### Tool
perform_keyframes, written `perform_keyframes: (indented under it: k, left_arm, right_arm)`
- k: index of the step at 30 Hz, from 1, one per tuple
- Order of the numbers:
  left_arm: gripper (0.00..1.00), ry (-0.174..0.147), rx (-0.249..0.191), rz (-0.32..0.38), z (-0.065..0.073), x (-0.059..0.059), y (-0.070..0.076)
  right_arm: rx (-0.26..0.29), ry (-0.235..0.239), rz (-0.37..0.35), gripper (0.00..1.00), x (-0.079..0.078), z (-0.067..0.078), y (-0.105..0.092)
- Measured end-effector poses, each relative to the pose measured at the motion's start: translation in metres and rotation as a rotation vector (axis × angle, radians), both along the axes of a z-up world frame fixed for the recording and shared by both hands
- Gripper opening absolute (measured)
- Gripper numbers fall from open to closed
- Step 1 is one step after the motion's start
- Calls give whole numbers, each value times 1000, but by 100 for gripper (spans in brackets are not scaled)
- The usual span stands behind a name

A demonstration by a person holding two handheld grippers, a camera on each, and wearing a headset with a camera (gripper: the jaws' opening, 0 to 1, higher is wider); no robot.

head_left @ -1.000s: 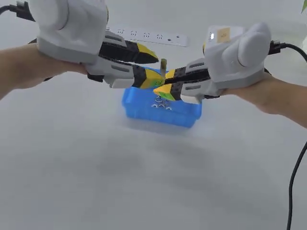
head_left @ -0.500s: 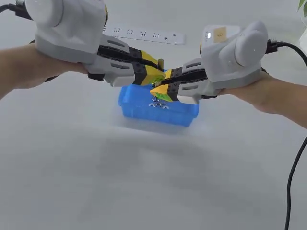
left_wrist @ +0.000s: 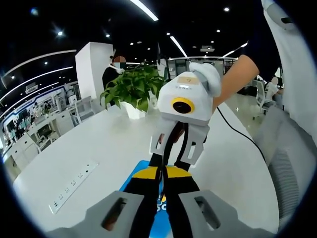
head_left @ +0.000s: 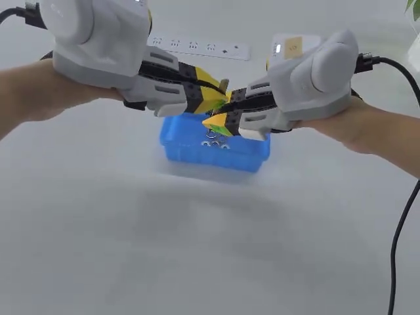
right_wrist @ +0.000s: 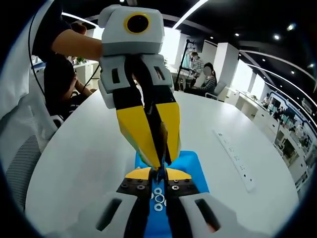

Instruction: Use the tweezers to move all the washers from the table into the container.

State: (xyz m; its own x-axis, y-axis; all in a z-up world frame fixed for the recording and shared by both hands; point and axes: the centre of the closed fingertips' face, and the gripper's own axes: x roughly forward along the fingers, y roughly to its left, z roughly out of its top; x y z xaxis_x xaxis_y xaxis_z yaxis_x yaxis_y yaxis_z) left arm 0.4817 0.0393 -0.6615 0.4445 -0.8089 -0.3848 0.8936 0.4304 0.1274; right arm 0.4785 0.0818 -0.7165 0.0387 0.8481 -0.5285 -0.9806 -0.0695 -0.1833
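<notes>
White table (head_left: 98,249), lit evenly.

Head view: blue container (head_left: 190,147) mid-table, washers (head_left: 216,143) lying inside. Power strip (head_left: 197,47) at the far side, markings too small to read. Left gripper (head_left: 218,98) and right gripper (head_left: 213,123) meet tip to tip above the container. Yellow sticker (head_left: 293,46) on right gripper's body, unreadable.

Left gripper view: own jaws narrow; plant (left_wrist: 131,89) far off.

Right gripper view: tweezers (right_wrist: 163,139) clamped between left gripper's yellow jaws. Right jaws narrow, grip unclear.

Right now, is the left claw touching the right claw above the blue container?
Touching. In the right gripper view the yellow tips of the left claw meet those of the right claw, with no gap.
</notes>
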Motion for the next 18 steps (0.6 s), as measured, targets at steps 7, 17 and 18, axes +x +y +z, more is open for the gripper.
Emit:
perform_keyframes:
  k: [7, 17, 18]
  left_arm:
    - [6, -15, 0, 0, 2, 2, 0]
    - [6, -31, -20, -11, 16, -9, 6]
    - [6, -30, -24, -16, 18, -11, 6]
  right_arm:
    - [11, 1, -9, 10, 1, 3, -1]
    - [31, 25, 2, 10, -7, 19, -8]
    - [30, 23, 5, 10, -10, 21, -9]
